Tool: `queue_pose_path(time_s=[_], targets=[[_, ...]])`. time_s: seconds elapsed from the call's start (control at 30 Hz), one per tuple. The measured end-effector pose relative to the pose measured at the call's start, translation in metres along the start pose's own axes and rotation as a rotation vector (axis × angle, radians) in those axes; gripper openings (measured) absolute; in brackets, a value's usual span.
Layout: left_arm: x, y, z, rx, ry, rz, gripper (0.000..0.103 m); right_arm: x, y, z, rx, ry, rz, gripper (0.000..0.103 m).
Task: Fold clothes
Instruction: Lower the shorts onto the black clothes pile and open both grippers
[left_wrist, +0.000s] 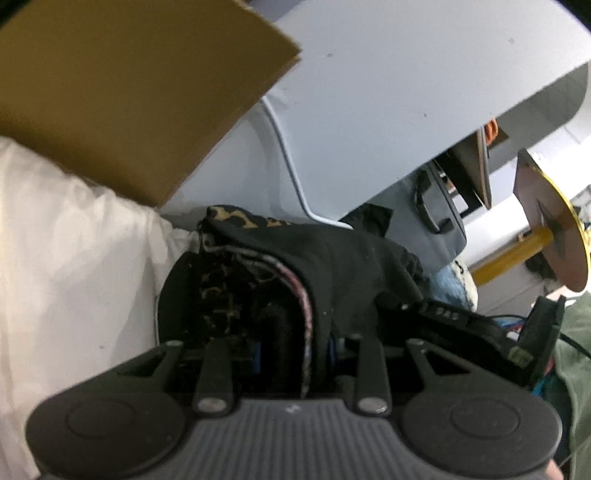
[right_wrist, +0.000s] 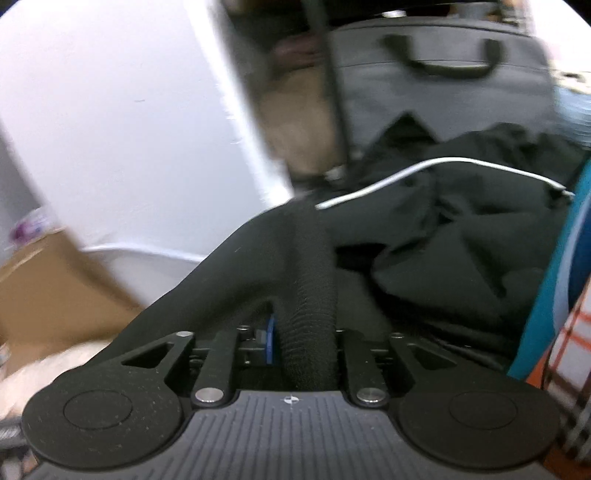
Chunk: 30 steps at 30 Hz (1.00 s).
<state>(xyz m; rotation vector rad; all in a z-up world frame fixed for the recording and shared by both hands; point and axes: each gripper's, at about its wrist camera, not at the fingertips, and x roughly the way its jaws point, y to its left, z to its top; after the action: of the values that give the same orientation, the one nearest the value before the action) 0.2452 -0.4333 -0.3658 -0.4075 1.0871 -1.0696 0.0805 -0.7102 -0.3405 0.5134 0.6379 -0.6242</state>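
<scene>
A black garment (left_wrist: 343, 258) with a leopard-print lining (left_wrist: 236, 218) lies bunched over my left gripper (left_wrist: 293, 343). Its folded edge with a striped seam runs down between the blue pads (left_wrist: 255, 354), which close on it. In the right wrist view the same black garment (right_wrist: 443, 240) spreads ahead in a crumpled heap. A thick ribbed band of it (right_wrist: 308, 314) stands between the jaws of my right gripper (right_wrist: 306, 343). The left blue pad (right_wrist: 271, 341) sits against the band, and cloth hides the other pad.
A cardboard flap (left_wrist: 129, 92) hangs at upper left over white bedding (left_wrist: 66, 258). A grey bag with a handle (right_wrist: 443, 85) stands behind the heap, and a white cable (right_wrist: 424, 170) crosses the garment. A teal item (right_wrist: 565, 277) and plaid cloth (right_wrist: 576, 350) lie right. A yellow stand (left_wrist: 517, 251) is far right.
</scene>
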Motion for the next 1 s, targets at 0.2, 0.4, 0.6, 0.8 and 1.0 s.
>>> queue_pose_path(time_s=[0.2,0.4,0.6,0.8,1.0], targets=[[0.001,0.005,0.0,0.005,0.0,-0.003,0.032,0.007,0.019,0.002,-0.165,-0.034,-0.098,0.024],[0.003,0.005,0.001,0.006,0.006,0.002,0.034,-0.009,0.011,0.029,-0.127,-0.133,-0.099,0.025],[0.003,-0.001,0.002,0.052,0.017,0.011,0.036,-0.022,0.021,0.014,-0.126,-0.12,-0.016,0.025],[0.004,0.002,-0.001,0.039,-0.003,0.01,0.036,-0.036,0.024,-0.027,-0.099,-0.079,0.034,0.025],[0.004,0.001,0.0,0.062,-0.003,0.016,0.036,-0.038,0.011,-0.059,-0.098,-0.019,0.003,0.027]])
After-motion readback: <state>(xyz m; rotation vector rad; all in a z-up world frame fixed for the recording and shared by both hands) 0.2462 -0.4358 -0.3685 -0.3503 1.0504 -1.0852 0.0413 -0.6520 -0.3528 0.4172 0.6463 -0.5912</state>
